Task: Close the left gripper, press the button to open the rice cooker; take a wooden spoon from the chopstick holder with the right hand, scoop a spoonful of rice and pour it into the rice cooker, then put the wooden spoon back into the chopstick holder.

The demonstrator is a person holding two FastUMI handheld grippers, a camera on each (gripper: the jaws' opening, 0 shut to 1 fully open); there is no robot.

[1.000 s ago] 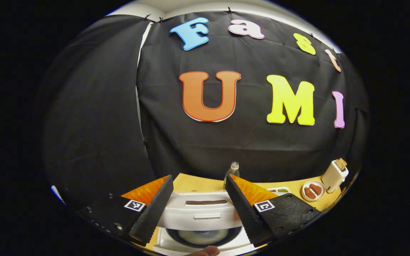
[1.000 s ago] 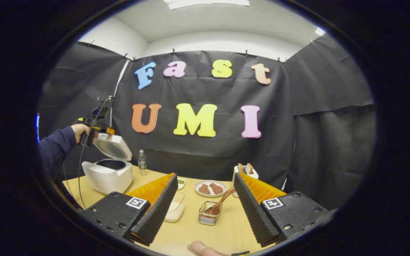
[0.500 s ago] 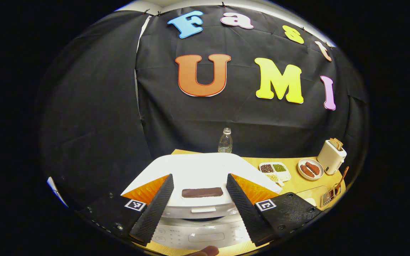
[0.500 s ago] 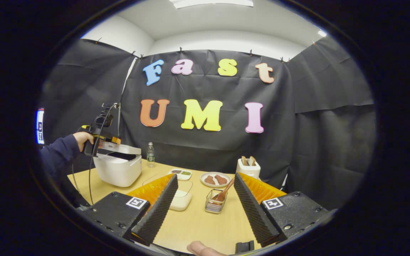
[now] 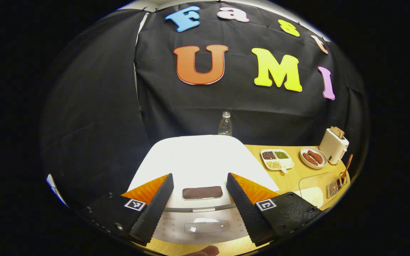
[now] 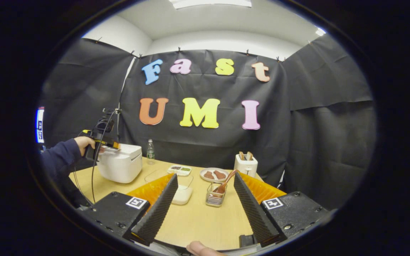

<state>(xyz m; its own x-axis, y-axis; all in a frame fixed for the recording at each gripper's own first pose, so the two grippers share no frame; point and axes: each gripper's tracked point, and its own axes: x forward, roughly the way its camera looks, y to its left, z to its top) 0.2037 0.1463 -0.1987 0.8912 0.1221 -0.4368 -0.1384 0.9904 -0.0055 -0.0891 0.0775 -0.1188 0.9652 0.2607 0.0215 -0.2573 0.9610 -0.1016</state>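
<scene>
Rice cooker (image 5: pixel 198 163) lid down at the table's left end, both my grippers spread wide and holding nothing.

My left gripper (image 5: pixel 198 197) hangs over the cooker's front edge. The wooden spoon (image 6: pixel 225 180) stands in the wire chopstick holder (image 6: pixel 214 197) mid-table, bowl down, handle leaning up to the right. Beside the holder sits a clear tub of white rice (image 6: pixel 183 193). My right gripper (image 6: pixel 205 204) hovers over bare table (image 6: pixel 198 227) at the near edge.
</scene>
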